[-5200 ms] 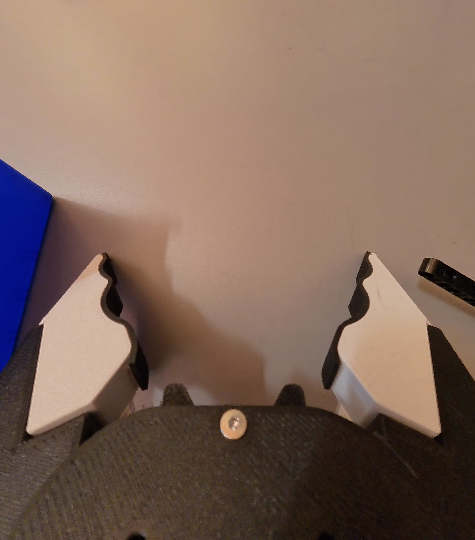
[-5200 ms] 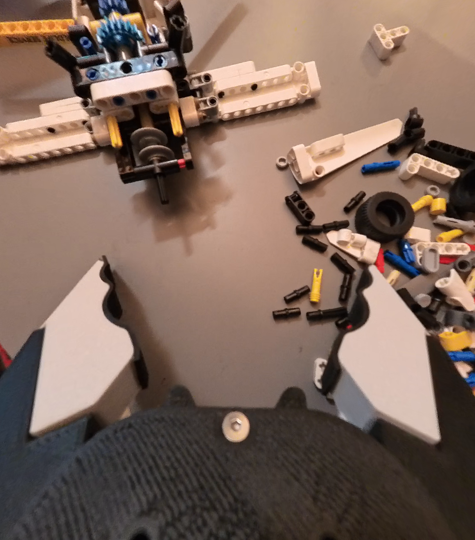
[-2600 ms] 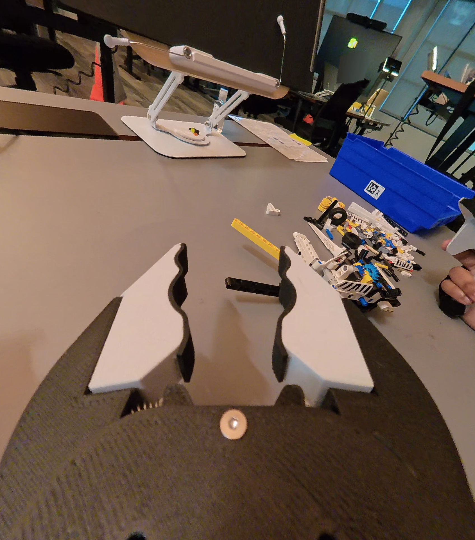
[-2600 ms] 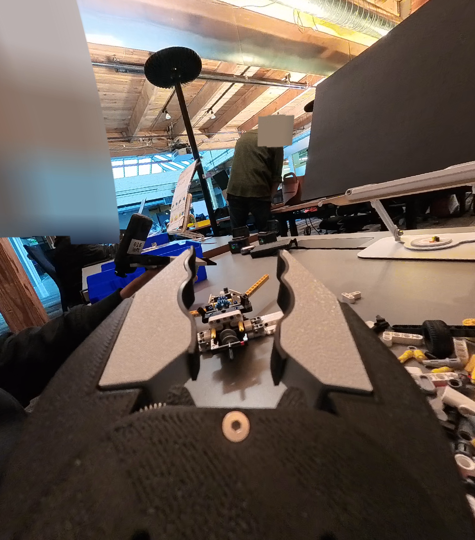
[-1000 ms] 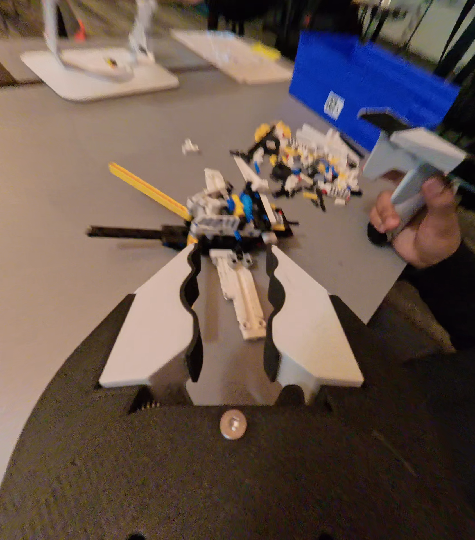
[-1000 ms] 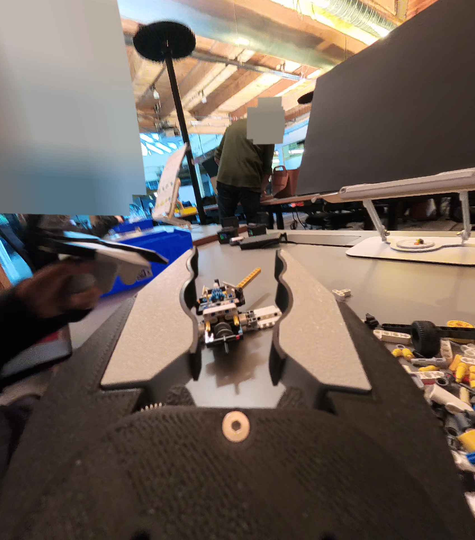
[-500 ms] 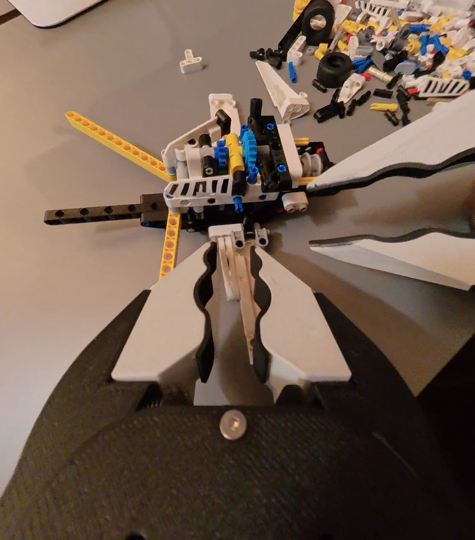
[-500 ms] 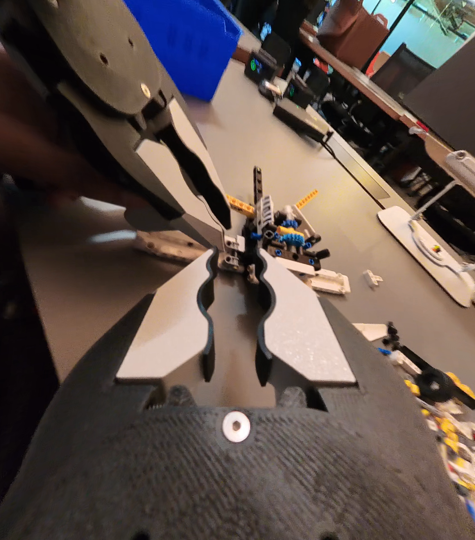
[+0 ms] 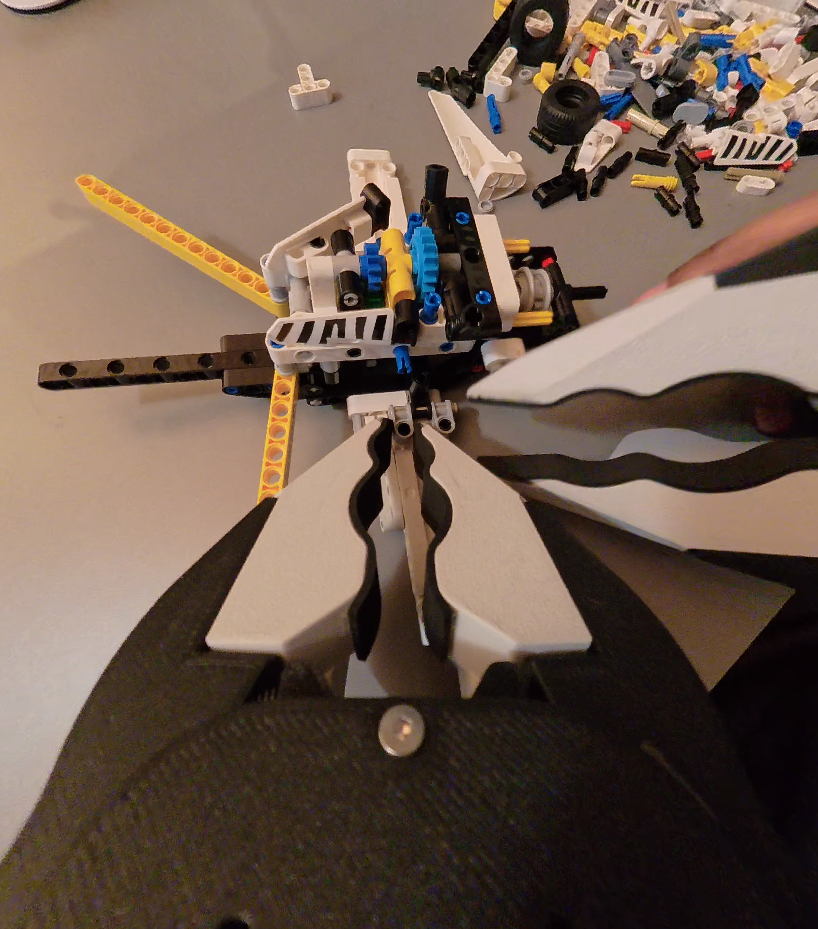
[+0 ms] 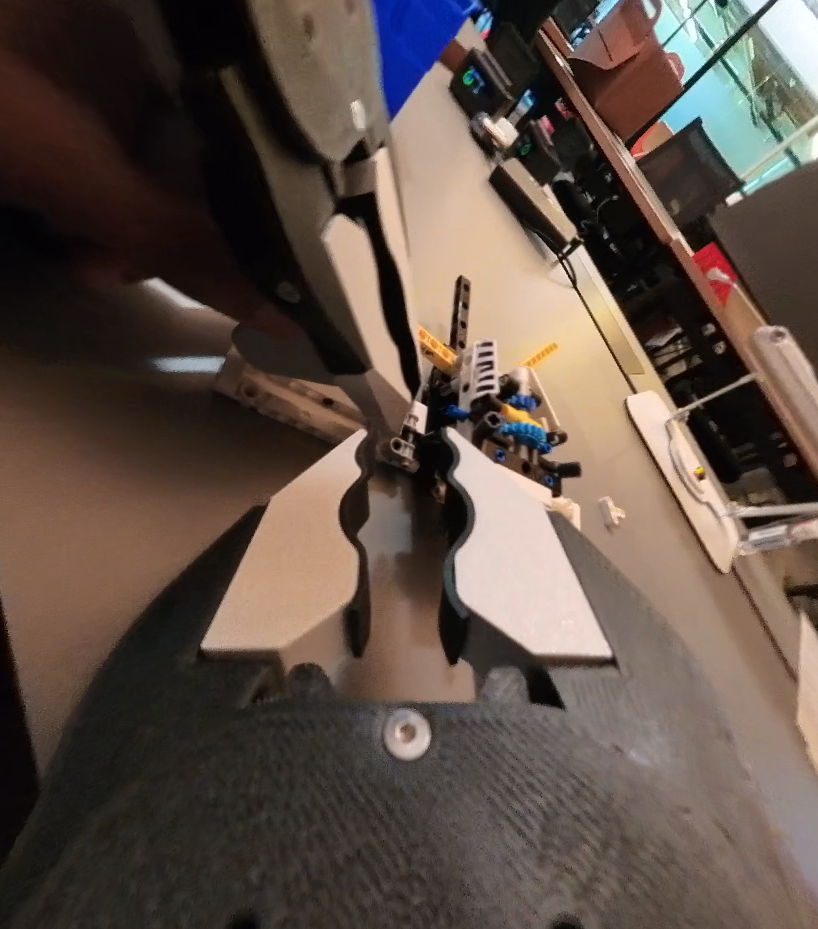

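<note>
Grey table (image 9: pixel 95 502), dim warm light.
- Loose parts pile (image 9: pixel 673 75) is lying at the far right of the table: tyres, pins, small white panels.
- Brick model (image 9: pixel 387 291) is sitting mid-table, well apart from the pile, blue gears on top. A yellow beam (image 9: pixel 170 226) and a black beam (image 9: pixel 145 364) are sticking out to its left.
- Both grippers are meeting at the model's near side.
- Left gripper (image 9: pixel 404 437): jaws nearly together, pinching the white wing panel (image 9: pixel 404 482), seen edge-on, which is running out from the model's base toward the camera.
- Right gripper (image 10: pixel 404 437): coming in from the right, jaws part-way apart. Its tips are flanking the grey connector (image 10: pixel 399 447) and a black part at the wing root. Whether the pads are pressing there, I cannot tell; the view is blurred.
</note>
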`<state>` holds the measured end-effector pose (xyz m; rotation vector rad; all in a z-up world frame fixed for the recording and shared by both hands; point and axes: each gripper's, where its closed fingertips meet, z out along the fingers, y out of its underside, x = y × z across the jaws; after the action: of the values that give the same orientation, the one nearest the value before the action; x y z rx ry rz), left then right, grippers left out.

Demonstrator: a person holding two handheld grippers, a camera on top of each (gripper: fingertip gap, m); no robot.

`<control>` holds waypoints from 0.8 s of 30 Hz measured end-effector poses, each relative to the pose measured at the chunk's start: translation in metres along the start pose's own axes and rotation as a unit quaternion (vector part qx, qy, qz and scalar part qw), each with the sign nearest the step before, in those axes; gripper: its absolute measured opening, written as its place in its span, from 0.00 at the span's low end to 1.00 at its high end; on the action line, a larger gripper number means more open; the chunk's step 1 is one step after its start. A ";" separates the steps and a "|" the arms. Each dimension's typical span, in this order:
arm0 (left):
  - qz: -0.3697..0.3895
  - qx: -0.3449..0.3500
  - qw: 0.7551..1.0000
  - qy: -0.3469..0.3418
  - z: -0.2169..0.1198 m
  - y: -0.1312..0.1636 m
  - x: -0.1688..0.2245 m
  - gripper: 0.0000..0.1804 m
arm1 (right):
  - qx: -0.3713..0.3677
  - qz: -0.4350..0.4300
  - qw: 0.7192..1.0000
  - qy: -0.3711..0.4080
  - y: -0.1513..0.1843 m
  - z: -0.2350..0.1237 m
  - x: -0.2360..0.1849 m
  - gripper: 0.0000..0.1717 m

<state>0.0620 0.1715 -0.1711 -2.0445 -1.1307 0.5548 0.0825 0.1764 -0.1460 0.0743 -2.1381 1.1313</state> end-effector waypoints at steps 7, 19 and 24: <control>-0.004 0.001 1.000 0.002 -0.001 0.000 -0.001 0.03 | -0.104 -0.070 0.992 -0.009 0.019 0.014 -0.006 0.00; -0.002 0.002 1.000 -0.001 -0.001 0.000 -0.001 0.03 | -0.113 -0.077 0.991 -0.010 0.015 0.018 -0.009 0.05; -0.005 0.003 1.000 0.002 -0.001 0.000 -0.002 0.03 | -0.138 -0.097 0.985 -0.019 0.016 0.020 -0.009 0.04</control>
<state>0.0620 0.1697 -0.1706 -2.0340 -1.1355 0.5491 0.0724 0.1686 -0.1700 0.1739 -2.2452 0.7208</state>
